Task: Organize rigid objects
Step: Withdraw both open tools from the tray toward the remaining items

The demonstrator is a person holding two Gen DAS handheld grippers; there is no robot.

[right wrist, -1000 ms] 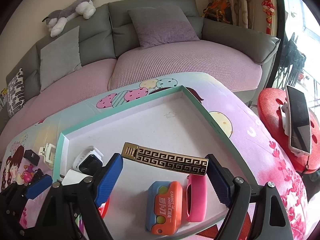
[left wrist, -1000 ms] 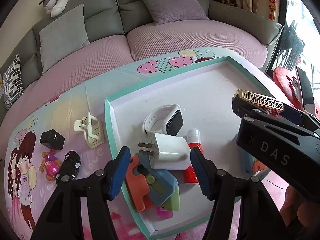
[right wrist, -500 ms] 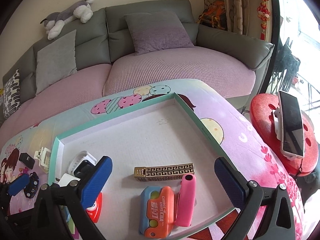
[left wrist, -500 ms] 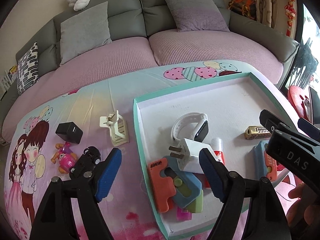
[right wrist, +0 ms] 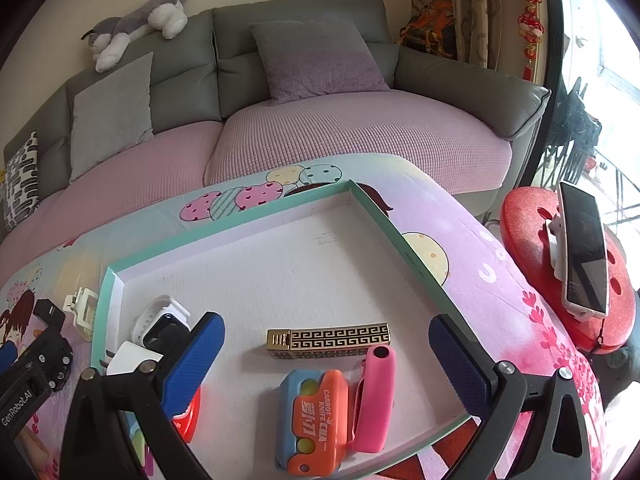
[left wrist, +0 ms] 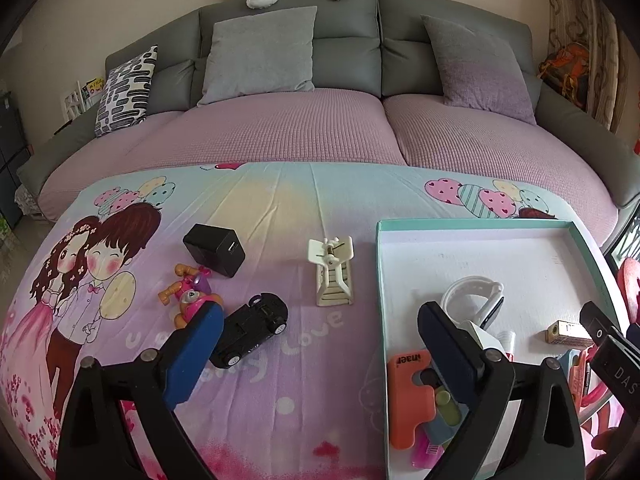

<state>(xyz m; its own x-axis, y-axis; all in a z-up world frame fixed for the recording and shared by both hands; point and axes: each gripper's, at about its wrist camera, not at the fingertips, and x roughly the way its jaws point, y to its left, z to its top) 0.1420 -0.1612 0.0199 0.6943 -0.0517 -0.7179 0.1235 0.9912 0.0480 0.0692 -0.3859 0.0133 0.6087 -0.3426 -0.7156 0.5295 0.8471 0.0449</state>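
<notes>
Rigid objects lie partly on the cartoon-print table (left wrist: 280, 208) and partly inside the teal-rimmed tray (left wrist: 472, 225). Left wrist view: my left gripper (left wrist: 316, 360) hangs with its blue fingers (left wrist: 192, 352) spread wide, having just been opening, and nothing sits between them; beyond them, on the cloth outside the tray, are a black toy car (left wrist: 250, 330), a pink toy figure (left wrist: 188, 294), a black charger cube (left wrist: 214, 249) and a cream hair clip (left wrist: 333, 272). Inside the tray are a white smartwatch (left wrist: 474, 294), an orange cutter (left wrist: 410, 396) and, towards its right side, a gold patterned lighter (left wrist: 566, 332). Right wrist view: my right gripper (right wrist: 326, 356) is likewise fully spread, having just been opening, its fingers (right wrist: 196, 360) standing on either side of the gold patterned lighter (right wrist: 328, 340) without touching it; the lighter lies flat on the tray floor (right wrist: 280, 264). Just in front of it rest an orange-and-blue carrot knife (right wrist: 312, 420) and a pink case (right wrist: 372, 396), side by side.
</notes>
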